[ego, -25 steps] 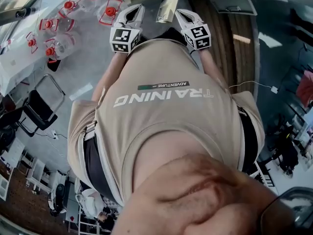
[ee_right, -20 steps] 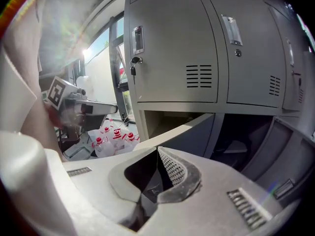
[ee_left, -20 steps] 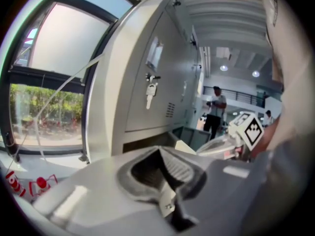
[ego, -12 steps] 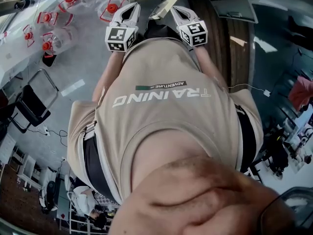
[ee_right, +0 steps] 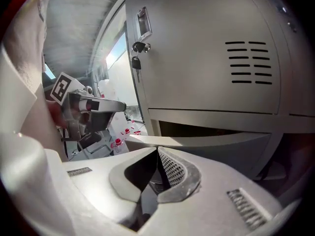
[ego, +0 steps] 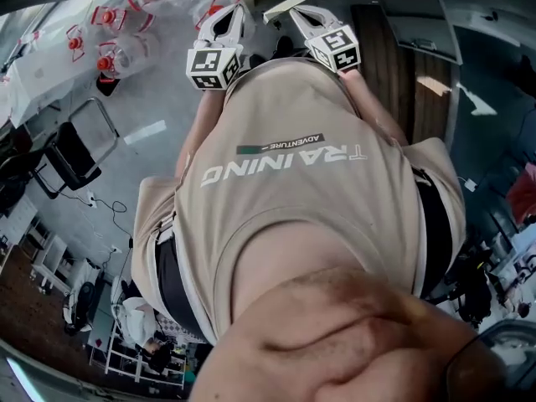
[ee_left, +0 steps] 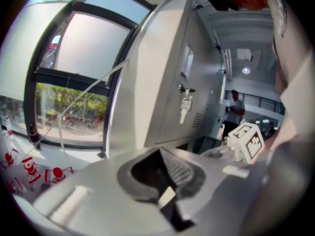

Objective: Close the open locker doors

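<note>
Grey metal lockers fill both gripper views. In the right gripper view an upper locker door [ee_right: 206,58] with vent slots and a key [ee_right: 136,63] in its lock looks shut. Below it a lower door [ee_right: 211,137] stands ajar, with a dark gap above it. The left gripper view shows another locker door [ee_left: 167,87] from the side, a key [ee_left: 185,105] hanging from its lock. My left gripper [ego: 228,22] and right gripper [ego: 303,17] are held out in front of the person's chest, both shut and empty. The right one is close to the ajar door.
The person's beige shirt [ego: 293,191] covers most of the head view. Clear bottles with red caps [ego: 109,61] lie on the floor at the left, and a black chair [ego: 71,153] stands at the left. A large window [ee_left: 74,73] lies beyond the lockers.
Both grippers have stayed shut and side by side. The head view has shifted, and the bottles and the chair have slid to the right.
</note>
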`<state>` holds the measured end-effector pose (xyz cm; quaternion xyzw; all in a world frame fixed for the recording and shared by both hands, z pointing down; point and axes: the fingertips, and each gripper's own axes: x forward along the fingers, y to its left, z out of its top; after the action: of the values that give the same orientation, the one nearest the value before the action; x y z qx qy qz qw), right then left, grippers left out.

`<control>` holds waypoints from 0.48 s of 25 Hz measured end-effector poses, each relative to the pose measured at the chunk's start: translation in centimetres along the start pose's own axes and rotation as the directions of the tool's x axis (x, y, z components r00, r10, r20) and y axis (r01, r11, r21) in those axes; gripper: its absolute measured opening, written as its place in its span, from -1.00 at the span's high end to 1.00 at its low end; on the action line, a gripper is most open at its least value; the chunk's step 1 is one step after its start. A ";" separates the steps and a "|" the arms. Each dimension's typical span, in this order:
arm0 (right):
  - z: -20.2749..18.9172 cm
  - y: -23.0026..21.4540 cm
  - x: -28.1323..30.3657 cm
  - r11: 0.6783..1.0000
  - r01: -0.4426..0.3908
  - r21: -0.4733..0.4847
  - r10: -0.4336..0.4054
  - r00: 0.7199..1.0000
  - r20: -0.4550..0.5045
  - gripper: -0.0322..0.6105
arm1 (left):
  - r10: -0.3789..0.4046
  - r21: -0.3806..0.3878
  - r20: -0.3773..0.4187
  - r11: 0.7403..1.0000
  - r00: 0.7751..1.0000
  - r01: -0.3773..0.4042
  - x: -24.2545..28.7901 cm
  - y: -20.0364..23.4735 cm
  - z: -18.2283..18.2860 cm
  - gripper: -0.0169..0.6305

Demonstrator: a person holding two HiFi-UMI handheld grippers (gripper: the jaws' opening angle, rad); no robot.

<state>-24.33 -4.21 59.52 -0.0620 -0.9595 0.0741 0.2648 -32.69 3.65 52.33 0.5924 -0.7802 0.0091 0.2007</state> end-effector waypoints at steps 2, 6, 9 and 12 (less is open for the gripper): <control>0.5 -0.2 0.8 0.999 -0.035 -0.014 0.035 0.999 0.002 0.85 | 0.033 -0.017 -0.004 0.999 0.999 -0.033 -0.1 0.4 0.1 0.95; 1.3 -1.1 2.2 0.997 -0.079 -0.017 0.080 0.997 0.015 0.85 | 0.088 -0.026 -0.021 0.996 0.996 -0.088 -0.2 1.0 0.0 0.95; 1.8 -1.4 3.0 0.994 -0.104 -0.017 0.104 0.994 0.018 0.85 | 0.122 -0.042 -0.026 0.991 0.992 -0.124 -0.2 1.5 -0.2 0.95; 2.0 -1.5 3.9 0.990 -0.136 -0.033 0.136 0.991 0.014 0.85 | 0.161 -0.079 -0.023 0.984 0.987 -0.163 -0.4 2.3 -0.1 0.95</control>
<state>-28.83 -5.24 60.01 -0.1310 -0.9562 0.0769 0.2503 -34.70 4.77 52.84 0.5183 -0.8239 -0.0011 0.2293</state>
